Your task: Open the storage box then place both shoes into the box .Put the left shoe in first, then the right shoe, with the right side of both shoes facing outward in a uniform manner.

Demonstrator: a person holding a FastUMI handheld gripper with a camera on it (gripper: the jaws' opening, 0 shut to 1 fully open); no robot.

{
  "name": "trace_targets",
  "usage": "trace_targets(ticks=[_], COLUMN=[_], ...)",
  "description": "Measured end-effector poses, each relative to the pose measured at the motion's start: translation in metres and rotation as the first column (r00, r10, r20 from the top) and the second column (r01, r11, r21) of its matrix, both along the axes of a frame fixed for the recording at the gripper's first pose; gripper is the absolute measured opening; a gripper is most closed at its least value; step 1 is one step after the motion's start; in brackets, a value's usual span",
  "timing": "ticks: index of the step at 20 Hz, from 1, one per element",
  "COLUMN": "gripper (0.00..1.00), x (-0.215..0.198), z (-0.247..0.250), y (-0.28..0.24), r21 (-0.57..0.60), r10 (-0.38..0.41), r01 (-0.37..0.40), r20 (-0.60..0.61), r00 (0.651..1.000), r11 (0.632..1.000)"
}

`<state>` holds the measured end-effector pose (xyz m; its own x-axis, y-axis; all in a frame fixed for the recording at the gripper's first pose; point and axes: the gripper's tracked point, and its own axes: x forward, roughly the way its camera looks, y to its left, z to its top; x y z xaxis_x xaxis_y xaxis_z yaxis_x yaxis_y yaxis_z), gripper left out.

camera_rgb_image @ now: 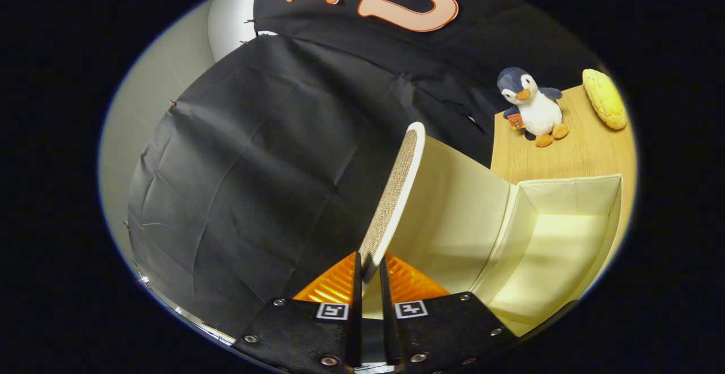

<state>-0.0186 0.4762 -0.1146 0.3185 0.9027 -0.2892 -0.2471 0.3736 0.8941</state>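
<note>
Jaws at the bottom centre of the frame stand almost together, and the gripper [369, 275] is clenched on the edge of the storage box lid [396, 184], both fingers [355, 283] pressing on that thin edge from either side. The lid rises from between them toward the middle of the frame, standing nearly upright and seen almost edge-on, its woven outer face turned left toward the dark booth wall [238, 164] and its pale inner face turned right. To the right of the lid, in the lower right of the frame, the storage box [566, 184] lies open, showing a cream lining and a bare floor inside. Beyond the box, in the upper right, the wooden desk [583, 153] carries a plush penguin [532, 105] standing upright, with a small red tag just beside it. Farther right, near the rim of the view, a yellow knobbly cushion-like thing [606, 99] rests on the desk, well apart from the box
</note>
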Motion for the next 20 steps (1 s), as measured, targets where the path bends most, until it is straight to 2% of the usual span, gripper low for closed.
trace_targets(ticks=[4,9,11,16,20], gripper=[0.57,0.82,0.87,0.92,0.94], x=[-0.008,-0.009,-0.01,-0.009,-0.009], z=[-0.027,-0.068,-0.085,-0.126,-0.164], y=[0.007,-0.045,-0.071,-0.154,-0.229], r21=[-0.074,-0.198,-0.223,-0.305,-0.424], r10=[0.02,-0.017,-0.045,-0.13,-0.213], r01=[-0.018,0.035,0.059,0.136,0.212], r20=[0.025,0.088,0.067,0.041,0.047], r00=[0.999,0.996,0.997,0.991,0.976], r11=[0.997,0.98,0.973,0.943,0.88])
